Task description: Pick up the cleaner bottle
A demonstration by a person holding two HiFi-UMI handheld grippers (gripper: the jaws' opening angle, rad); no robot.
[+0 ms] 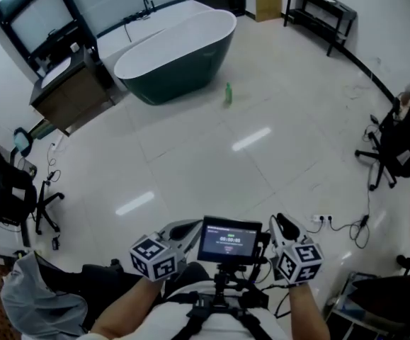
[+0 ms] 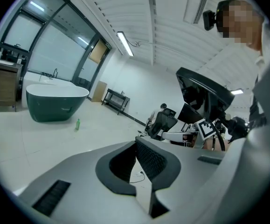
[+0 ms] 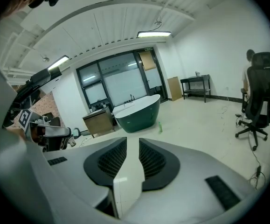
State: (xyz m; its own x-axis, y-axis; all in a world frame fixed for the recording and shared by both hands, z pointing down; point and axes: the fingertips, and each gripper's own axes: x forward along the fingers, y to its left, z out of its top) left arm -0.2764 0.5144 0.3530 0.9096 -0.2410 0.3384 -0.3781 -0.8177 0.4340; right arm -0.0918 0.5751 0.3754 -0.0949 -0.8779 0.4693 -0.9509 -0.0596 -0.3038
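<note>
While nothing is held, step in hand: the approach, which I judge barely begun.
Left gripper (image 2: 135,141): low at 7 o'clock in the head view, fingers together, empty.
Right gripper (image 3: 132,143): low at 5 o'clock, fingers slightly apart, nothing between them.
Floor (image 1: 190,168): pale tiles, a long stretch ahead.
Bottle (image 1: 228,94): small, green, upright on the floor at 12 o'clock, well apart from both grippers.
Bathtub (image 1: 176,55): dark green, at 11 o'clock, the bottle near its right end.
Next move: probably walking up close, lowering one gripper to the floor, and opening its fingers wide enough to take the bottle's body.
</note>
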